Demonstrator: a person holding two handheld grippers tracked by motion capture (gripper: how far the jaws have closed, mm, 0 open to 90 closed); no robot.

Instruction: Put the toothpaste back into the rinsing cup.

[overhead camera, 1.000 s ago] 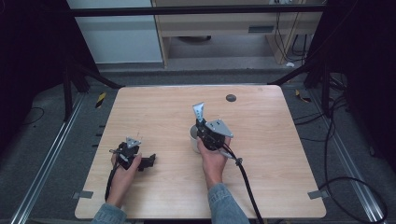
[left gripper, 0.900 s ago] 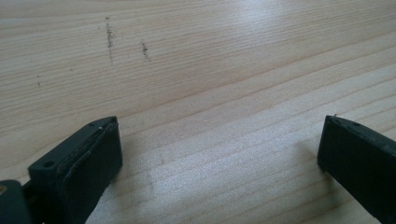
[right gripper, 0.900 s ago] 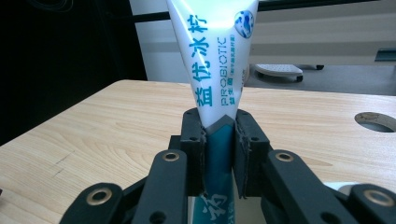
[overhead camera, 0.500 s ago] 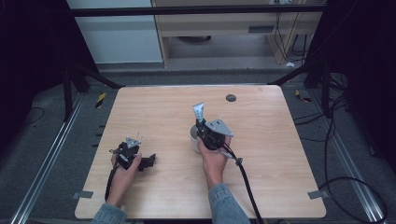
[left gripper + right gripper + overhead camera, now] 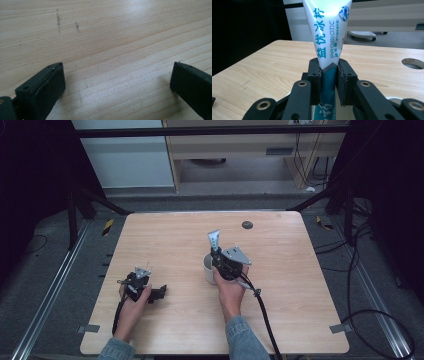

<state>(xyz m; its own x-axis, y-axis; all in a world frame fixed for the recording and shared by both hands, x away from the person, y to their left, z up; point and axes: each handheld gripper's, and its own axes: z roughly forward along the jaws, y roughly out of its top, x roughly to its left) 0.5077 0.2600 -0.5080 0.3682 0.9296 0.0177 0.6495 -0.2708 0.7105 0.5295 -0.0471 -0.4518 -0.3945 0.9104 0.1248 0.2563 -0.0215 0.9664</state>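
High view: a wooden table (image 5: 300, 310) with rounded corners, ringed by dark floor and metal rails. A round dark hole (image 5: 247, 224) sits near the far edge, right of centre. The far-left quarter and the whole right side of the tabletop lie bare, and a broad strip runs free along the far edge.

Left hand (image 5: 131, 306) enters from the bottom edge, forearm angled toward the near-left corner, laying the left gripper (image 5: 159, 293) low on the wood, pointed rightward. In the left gripper view its two black jaws stand wide apart over bare wood grain, nothing between them.

Right hand (image 5: 229, 287) reaches forward at table centre, raising the right gripper (image 5: 216, 251) with its cable trailing back toward the near edge. Its jaws are closed on a toothpaste tube (image 5: 327, 37), held upright with the flat crimped end uppermost. Just left of this gripper, a white cup (image 5: 209, 269) stands on the table; whether the tube's lower end is inside it cannot be told.
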